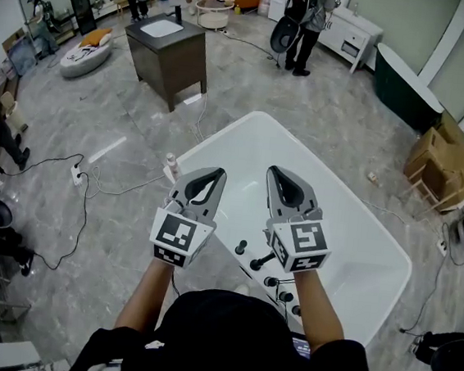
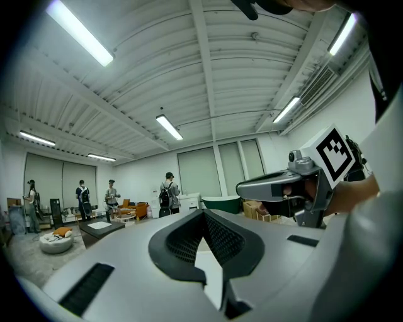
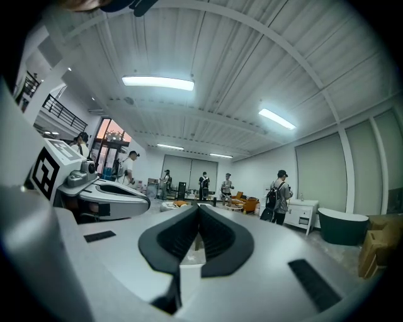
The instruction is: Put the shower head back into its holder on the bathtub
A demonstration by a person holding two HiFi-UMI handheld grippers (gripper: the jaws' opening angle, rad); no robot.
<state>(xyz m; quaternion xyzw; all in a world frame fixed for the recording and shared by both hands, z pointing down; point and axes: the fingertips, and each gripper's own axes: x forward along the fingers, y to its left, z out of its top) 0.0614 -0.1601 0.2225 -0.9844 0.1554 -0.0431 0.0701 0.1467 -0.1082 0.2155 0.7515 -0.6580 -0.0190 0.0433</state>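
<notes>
**A:** How much room was there around the white rounded bathtub (image 1: 359, 227)?

**B:** The grey marble floor (image 1: 123, 128) lay open along its left edge, crossed by black cables (image 1: 53, 162). A dark cabinet with a white basin top (image 1: 168, 50) stood well beyond.

**A:** And the grippers?

**B:** The left gripper (image 1: 217, 172) and right gripper (image 1: 273, 170) were level, side by side over the tub. Each had its jaws pressed together on nothing.

**A:** The shower head?

**B:** I couldn't pick it out. Black fittings (image 1: 261, 262) clustered on the near rim, and a small white bottle (image 1: 170, 166) stood at the left corner.
</notes>
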